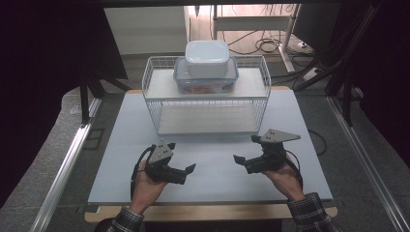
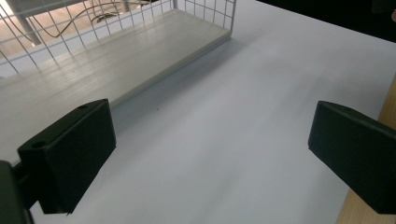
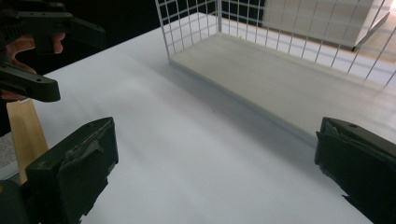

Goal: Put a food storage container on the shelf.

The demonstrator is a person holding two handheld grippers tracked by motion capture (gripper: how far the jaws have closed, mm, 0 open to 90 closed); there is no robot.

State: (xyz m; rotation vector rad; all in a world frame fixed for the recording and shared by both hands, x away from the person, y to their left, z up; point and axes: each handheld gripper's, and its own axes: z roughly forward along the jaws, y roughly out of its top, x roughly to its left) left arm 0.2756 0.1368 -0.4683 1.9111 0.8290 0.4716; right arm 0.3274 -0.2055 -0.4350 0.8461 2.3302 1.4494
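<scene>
My left gripper [image 1: 181, 156] is held low over the white table [image 1: 212, 183] at front left, jaws wide apart and nothing between them; in its own view the left gripper [image 2: 210, 140] frames bare tabletop. My right gripper [image 1: 246, 149] hovers at front right, also open and empty, and the right gripper [image 3: 215, 154] looks across the table toward the other hand. A white wire rack [image 1: 208, 104] stands at the back of the table. On its top shelf sits a clear container with a blue-rimmed lid [image 1: 205, 79], with a white lidded container [image 1: 207, 58] stacked on it.
The rack's lower shelf [image 2: 116, 60] [image 3: 280, 79] holds nothing. The left gripper [image 3: 46, 51] and the hand holding it appear at the top left of the right gripper view. A wooden strip [image 1: 212, 211] edges the table front. Cables [image 1: 266, 46] lie on the floor behind.
</scene>
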